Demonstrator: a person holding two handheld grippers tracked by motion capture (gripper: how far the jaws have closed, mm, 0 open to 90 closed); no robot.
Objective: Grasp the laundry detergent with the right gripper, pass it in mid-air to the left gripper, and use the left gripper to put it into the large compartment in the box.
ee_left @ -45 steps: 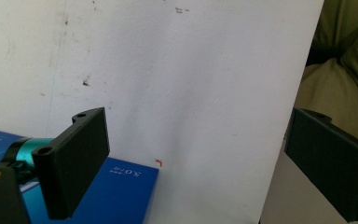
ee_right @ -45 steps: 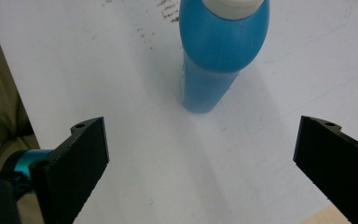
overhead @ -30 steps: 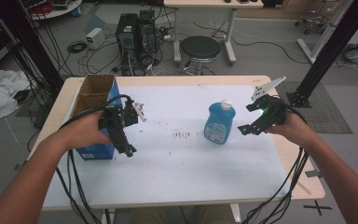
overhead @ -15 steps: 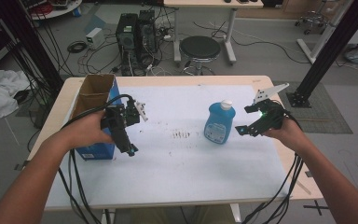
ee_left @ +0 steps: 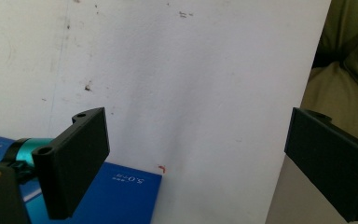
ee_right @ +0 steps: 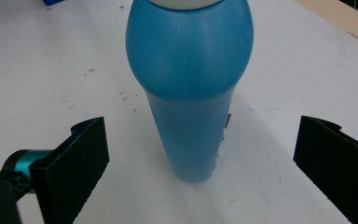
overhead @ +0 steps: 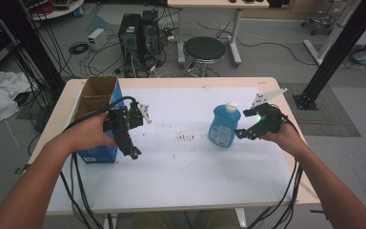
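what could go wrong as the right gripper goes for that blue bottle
The blue bottle stands upright and tall on a narrow base, so a jaw clipping one side of it might tip it over. The right gripper is open with the bottle between its jaws but closer to one of them; closing off-centre could push it sideways. Its smooth rounded body may also slip in the flat pads.

Lab: computer towers [overhead: 140,36], floor cables [overhead: 90,52], stool [overhead: 204,49].

Open blue box [overhead: 96,119] left, perhaps cardboard; stool [overhead: 204,49] behind.
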